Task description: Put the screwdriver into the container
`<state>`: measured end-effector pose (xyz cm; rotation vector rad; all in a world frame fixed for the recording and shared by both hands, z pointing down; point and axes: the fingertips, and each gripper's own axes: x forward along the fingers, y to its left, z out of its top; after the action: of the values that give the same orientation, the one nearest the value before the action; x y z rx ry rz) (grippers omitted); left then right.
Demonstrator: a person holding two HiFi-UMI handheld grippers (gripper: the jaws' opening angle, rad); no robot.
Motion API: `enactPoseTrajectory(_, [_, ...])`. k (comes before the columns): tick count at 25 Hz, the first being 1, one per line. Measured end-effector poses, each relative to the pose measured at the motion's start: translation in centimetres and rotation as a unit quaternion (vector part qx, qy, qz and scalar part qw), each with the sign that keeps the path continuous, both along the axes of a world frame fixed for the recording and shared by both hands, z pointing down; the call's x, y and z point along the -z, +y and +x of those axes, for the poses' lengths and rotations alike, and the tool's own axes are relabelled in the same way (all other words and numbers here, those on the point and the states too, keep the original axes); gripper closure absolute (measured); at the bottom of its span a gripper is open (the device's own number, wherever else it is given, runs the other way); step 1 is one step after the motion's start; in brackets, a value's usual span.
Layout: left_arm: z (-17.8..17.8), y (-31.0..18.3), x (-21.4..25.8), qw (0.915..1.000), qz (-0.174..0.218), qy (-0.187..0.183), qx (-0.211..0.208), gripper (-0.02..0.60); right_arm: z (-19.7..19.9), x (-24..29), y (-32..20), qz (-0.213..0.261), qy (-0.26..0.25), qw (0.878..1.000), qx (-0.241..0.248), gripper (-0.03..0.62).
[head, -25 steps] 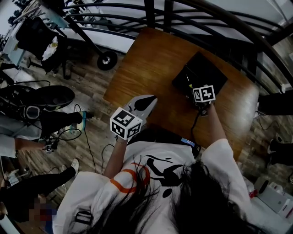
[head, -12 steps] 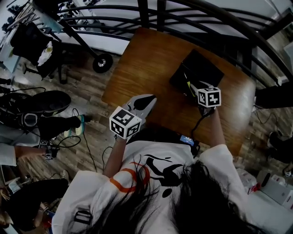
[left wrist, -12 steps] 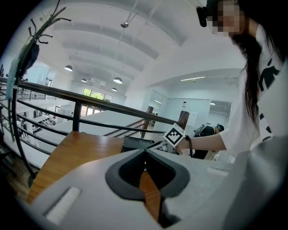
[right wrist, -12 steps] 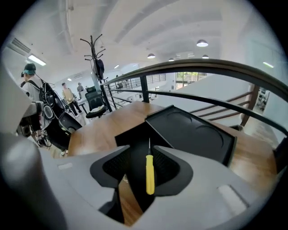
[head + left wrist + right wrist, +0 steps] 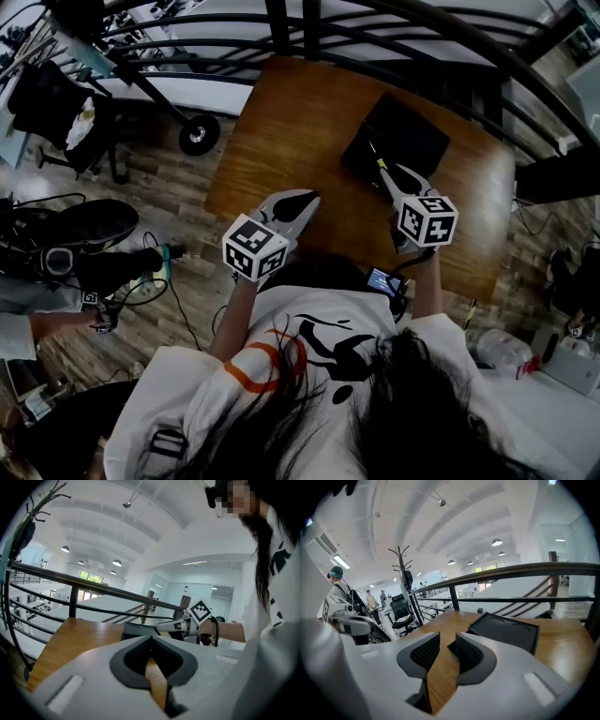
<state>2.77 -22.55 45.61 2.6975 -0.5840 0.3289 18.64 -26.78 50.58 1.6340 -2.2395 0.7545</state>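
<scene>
The left gripper [image 5: 307, 198] is seen closed, empty; the right gripper [image 5: 387, 170] is held slightly parted, empty, the container [image 5: 412, 136] at its 12 o'clock.

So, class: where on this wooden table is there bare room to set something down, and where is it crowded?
Free: the table's left half, bordered by the railing, the black container and the left gripper; also the strip right of the container. Crowded: the container's near corner, where the right gripper hovers.
</scene>
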Motion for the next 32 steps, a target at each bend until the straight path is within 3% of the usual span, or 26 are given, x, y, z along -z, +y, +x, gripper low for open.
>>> enactPoseTrajectory(7, [-0.6,0.8,0.1,0.9996,-0.001,0.009,-0.028,0.581,-3.4,2.8,3.4,0.027,-0.025,0.999,-0.033,0.501])
enactPoseTrajectory(23, [-4.3,3.7,-0.1,0.9950,-0.008,0.022,-0.097,0.581,-9.8,3.7,9.2,0.031,-0.030,0.994,-0.105,0.563])
enactPoseTrajectory(32, [-4.0,6.5,-0.1,0.9906,-0.014,0.041,-0.129,0.581,-10.6,3.7,13.1,0.024,-0.019,0.991,-0.130,0.569])
